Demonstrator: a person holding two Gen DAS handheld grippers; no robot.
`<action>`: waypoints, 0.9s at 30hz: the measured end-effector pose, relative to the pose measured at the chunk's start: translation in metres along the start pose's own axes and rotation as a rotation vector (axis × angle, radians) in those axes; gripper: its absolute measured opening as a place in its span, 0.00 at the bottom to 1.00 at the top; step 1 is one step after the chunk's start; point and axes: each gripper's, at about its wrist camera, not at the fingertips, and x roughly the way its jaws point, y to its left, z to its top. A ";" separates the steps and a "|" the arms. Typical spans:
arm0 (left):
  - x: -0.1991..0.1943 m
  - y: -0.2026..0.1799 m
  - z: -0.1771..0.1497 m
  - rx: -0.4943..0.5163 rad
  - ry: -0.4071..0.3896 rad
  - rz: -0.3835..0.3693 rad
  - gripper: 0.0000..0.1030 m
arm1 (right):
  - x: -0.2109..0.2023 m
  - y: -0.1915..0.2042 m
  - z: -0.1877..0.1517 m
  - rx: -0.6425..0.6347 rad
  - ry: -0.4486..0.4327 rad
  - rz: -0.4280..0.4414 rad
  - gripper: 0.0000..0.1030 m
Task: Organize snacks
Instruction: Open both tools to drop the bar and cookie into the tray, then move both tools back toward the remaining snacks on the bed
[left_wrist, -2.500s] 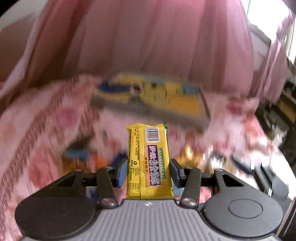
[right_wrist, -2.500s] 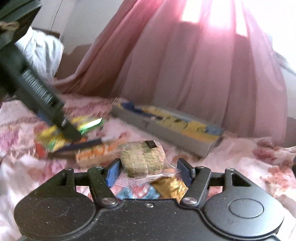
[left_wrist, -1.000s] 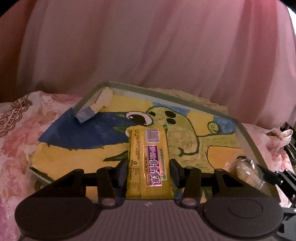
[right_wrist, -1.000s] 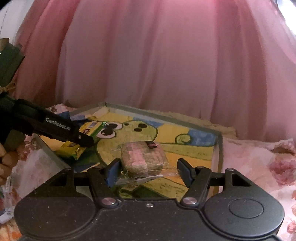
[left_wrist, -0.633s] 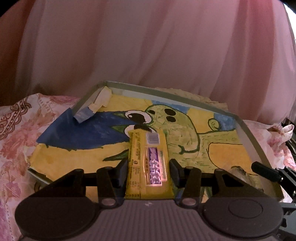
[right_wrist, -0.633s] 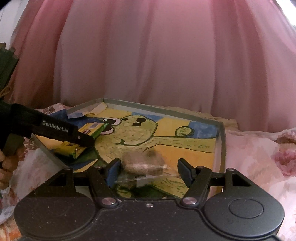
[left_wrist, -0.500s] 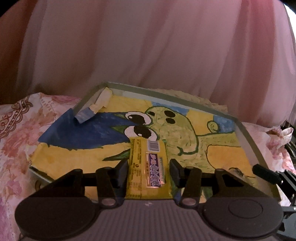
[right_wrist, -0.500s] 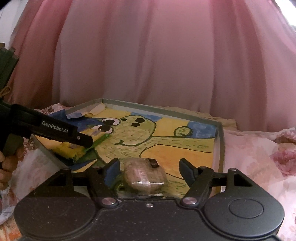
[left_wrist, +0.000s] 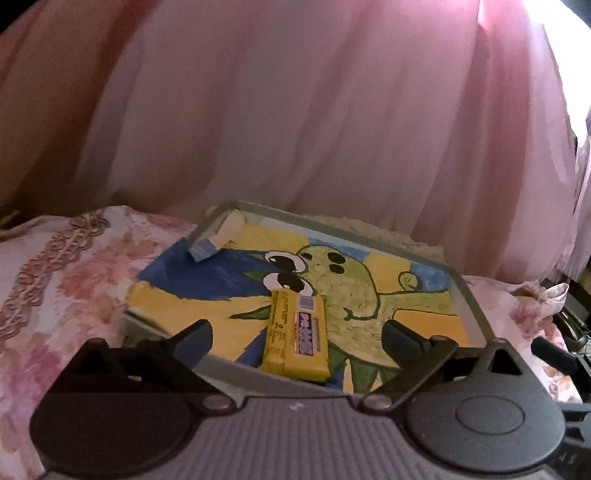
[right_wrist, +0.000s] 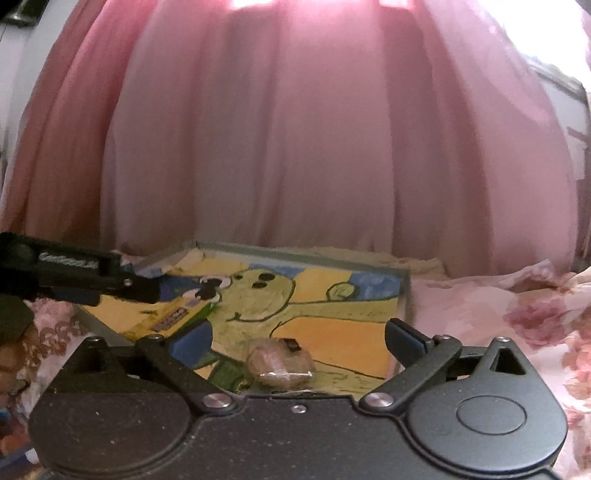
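Note:
A shallow grey-rimmed box (left_wrist: 466, 295) with a yellow, blue and green cartoon picture on its floor lies on a flowered cloth. A yellow snack bar (left_wrist: 297, 334) lies flat in it near the front wall. My left gripper (left_wrist: 298, 334) hangs just above, its jaws opening wide, pads clear of the bar. In the right wrist view a clear-wrapped brown cake (right_wrist: 280, 363) rests on the box (right_wrist: 403, 295) floor. My right gripper (right_wrist: 299, 338) is opening too, fingers well apart from the cake. The left gripper's finger (right_wrist: 92, 278) reaches in from the left there.
A pink curtain (left_wrist: 295, 110) hangs close behind the box. The flowered bedcloth (left_wrist: 62, 266) spreads left and right of the box. A folded blue and white paper (left_wrist: 216, 240) sits in the box's far left corner. Dark gear (left_wrist: 569, 343) shows at the right edge.
Both grippers have spread their jaws and let go. The yellow bar and the wrapped cake now lie on the box floor. Both grippers have drawn back and risen a little.

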 end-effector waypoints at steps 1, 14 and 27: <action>-0.006 0.000 -0.001 0.000 -0.004 0.004 0.99 | -0.004 -0.001 0.001 0.004 -0.009 -0.004 0.99; -0.088 -0.003 -0.023 0.000 -0.107 0.056 0.99 | -0.075 0.001 0.007 0.012 -0.089 -0.012 0.99; -0.153 -0.004 -0.067 0.031 -0.092 0.093 0.99 | -0.148 0.019 -0.021 -0.001 -0.079 0.001 0.99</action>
